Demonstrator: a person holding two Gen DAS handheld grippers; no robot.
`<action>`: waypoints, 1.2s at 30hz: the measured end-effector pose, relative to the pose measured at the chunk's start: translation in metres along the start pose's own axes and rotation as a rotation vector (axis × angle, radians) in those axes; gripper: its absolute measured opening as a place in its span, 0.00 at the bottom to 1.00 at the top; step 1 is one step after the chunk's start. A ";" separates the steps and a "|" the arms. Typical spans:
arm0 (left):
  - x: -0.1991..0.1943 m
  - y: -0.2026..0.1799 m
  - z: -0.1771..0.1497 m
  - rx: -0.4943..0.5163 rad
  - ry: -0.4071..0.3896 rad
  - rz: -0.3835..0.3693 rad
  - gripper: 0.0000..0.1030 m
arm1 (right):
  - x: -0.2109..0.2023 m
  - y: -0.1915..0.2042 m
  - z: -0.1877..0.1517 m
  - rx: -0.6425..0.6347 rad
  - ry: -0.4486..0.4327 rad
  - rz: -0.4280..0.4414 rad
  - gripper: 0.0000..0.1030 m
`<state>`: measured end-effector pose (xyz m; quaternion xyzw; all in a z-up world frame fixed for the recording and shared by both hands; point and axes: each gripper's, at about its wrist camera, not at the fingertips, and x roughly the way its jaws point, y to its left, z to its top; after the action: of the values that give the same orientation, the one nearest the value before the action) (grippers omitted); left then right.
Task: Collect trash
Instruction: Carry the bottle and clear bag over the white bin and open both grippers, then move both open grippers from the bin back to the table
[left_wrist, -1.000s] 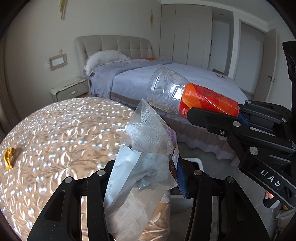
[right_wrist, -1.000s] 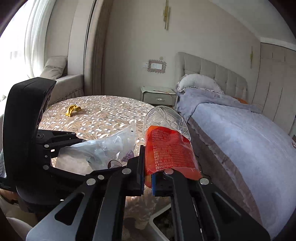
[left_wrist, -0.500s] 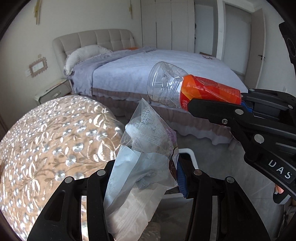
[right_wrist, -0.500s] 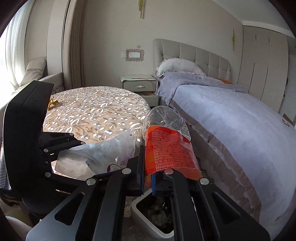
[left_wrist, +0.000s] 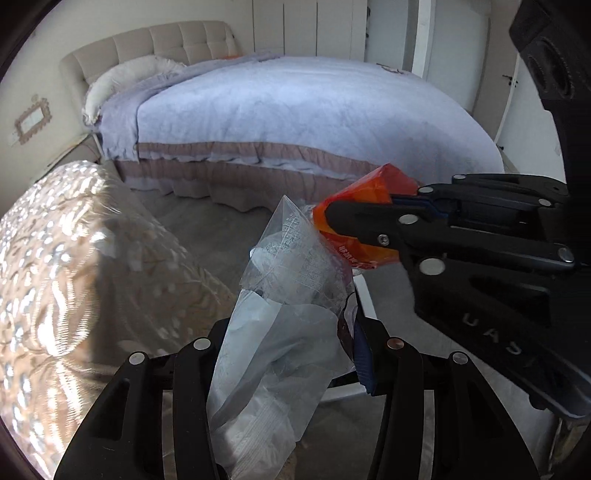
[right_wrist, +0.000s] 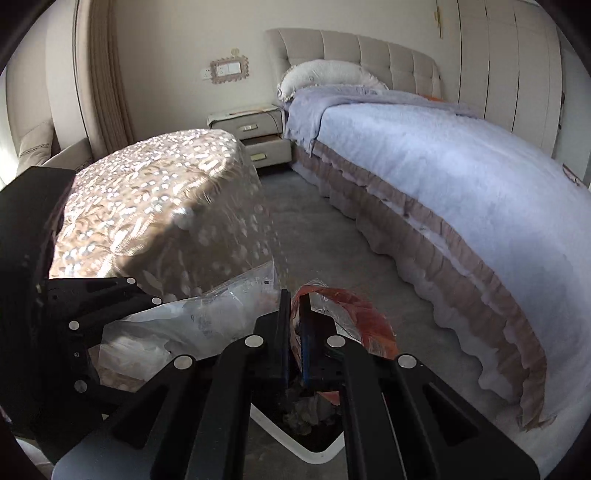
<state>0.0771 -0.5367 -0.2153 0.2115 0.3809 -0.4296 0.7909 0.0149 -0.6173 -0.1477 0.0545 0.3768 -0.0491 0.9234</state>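
Note:
My left gripper (left_wrist: 284, 332) is shut on a crumpled clear plastic bag (left_wrist: 280, 317) that sticks up between its fingers; the bag also shows at lower left in the right wrist view (right_wrist: 207, 317). My right gripper (right_wrist: 293, 306) is shut on a crushed clear bottle with an orange label (right_wrist: 343, 314), tipped downward; in the left wrist view the bottle (left_wrist: 354, 221) sits just right of the bag. Both grippers hang over a white trash bin (right_wrist: 295, 439) on the floor, with trash inside. In the left wrist view only the bin's white rim (left_wrist: 365, 295) shows.
A round table with a beige floral cloth (right_wrist: 155, 206) stands left of the bin. A bed with a lavender cover (right_wrist: 461, 177) runs along the right. A nightstand (right_wrist: 255, 133) stands by the headboard. Grey floor (right_wrist: 332, 243) lies between table and bed.
Both grippers have swung away from the table and tilted down toward the floor bin. The bottle now points downward and its clear end is hidden. The yellow scrap on the table has left view.

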 end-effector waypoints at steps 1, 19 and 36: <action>0.010 -0.002 -0.001 0.005 0.017 -0.003 0.46 | 0.010 -0.006 -0.005 0.009 0.026 -0.002 0.05; 0.123 -0.001 -0.019 -0.002 0.199 -0.059 0.95 | 0.114 -0.049 -0.038 0.088 0.265 0.028 0.95; 0.077 -0.015 0.004 0.013 0.091 -0.085 0.95 | 0.055 -0.044 -0.020 0.086 0.164 -0.054 0.96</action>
<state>0.0923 -0.5878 -0.2733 0.2197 0.4222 -0.4553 0.7524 0.0341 -0.6611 -0.2036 0.0875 0.4501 -0.0856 0.8845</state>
